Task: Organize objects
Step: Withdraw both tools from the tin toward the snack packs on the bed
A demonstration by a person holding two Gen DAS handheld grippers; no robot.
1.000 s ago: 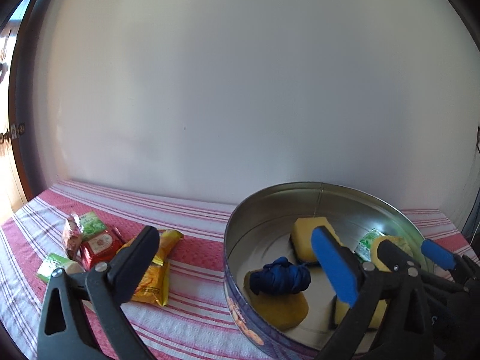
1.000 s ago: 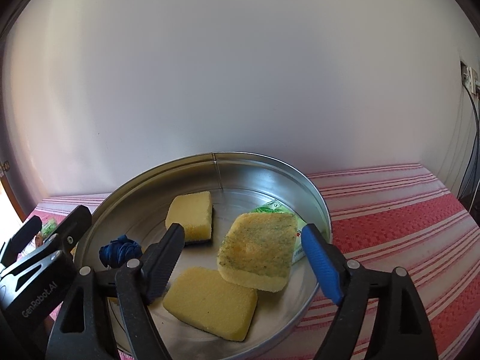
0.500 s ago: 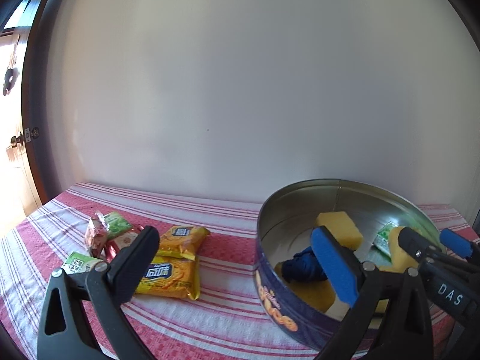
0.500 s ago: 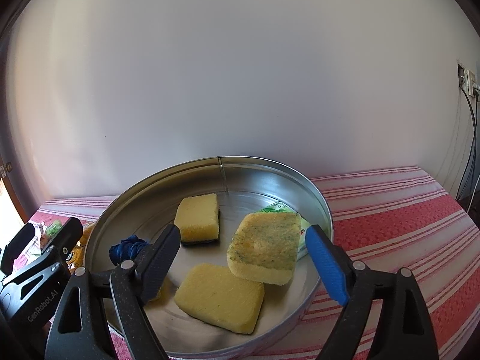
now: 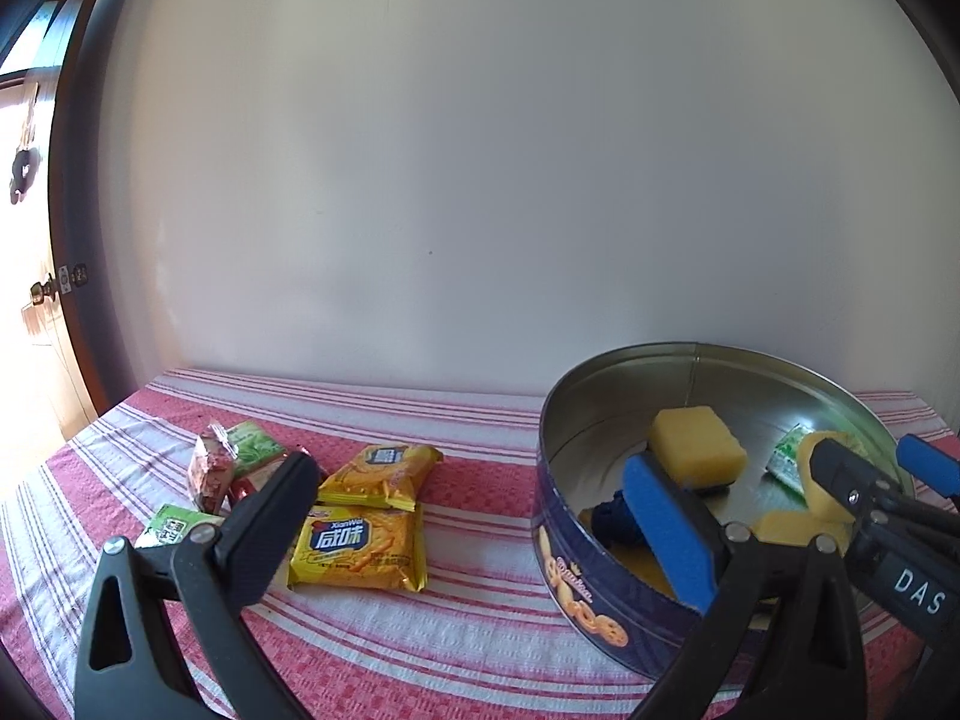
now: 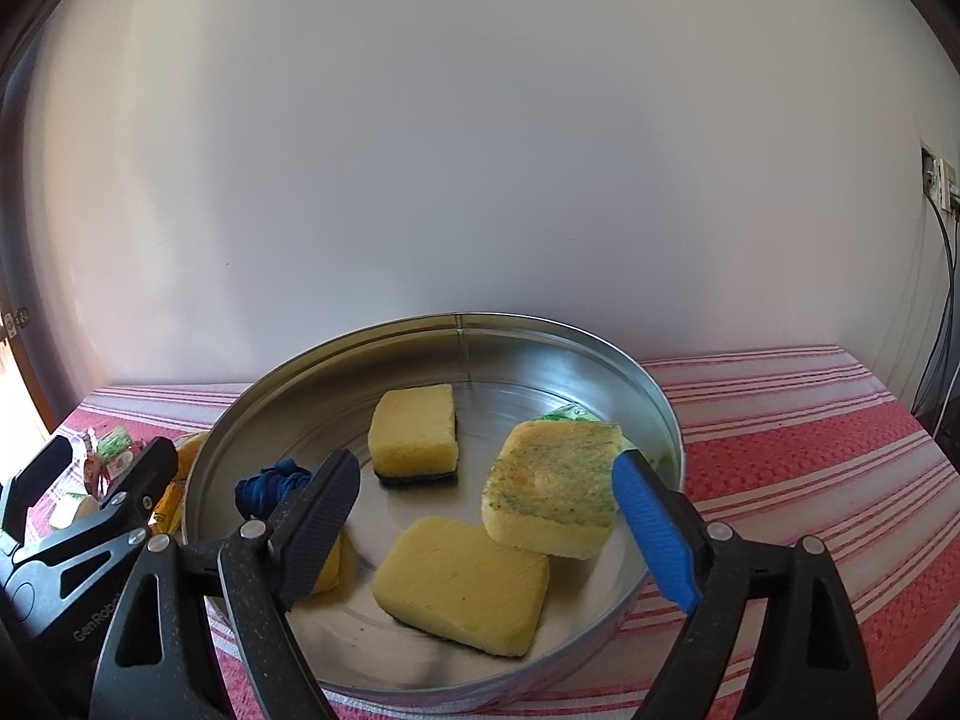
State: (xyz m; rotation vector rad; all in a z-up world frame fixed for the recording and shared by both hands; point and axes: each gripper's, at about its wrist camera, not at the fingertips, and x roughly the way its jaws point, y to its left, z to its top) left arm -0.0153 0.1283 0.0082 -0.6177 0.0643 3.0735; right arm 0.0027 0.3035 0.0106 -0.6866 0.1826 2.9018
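A round metal tin (image 6: 456, 324) stands on the striped cloth and holds several yellow sponges. One sponge (image 6: 414, 429) lies at the back and another (image 6: 462, 582) at the front. A speckled sponge (image 6: 552, 489) leans on a green packet (image 6: 570, 414). A blue cloth ball (image 6: 273, 483) lies at the tin's left. My right gripper (image 6: 486, 519) hangs open over the tin's near side and grips nothing. My left gripper (image 5: 468, 525) is open and empty, left of the tin (image 5: 558, 570). Two yellow snack packets (image 5: 360, 546) lie on the cloth past it.
Small green and red packets (image 5: 210, 474) lie in a cluster at the far left of the red-and-white tablecloth (image 5: 480, 648). A plain wall runs close behind the table. A door with a knob (image 5: 45, 288) is at the left, and a socket with cables (image 6: 939, 177) at the right.
In the left wrist view the tin has slid to the right and the snack packets toward the middle. The right gripper's jaws have widened slightly and drawn back a little; the speckled sponge stays put.
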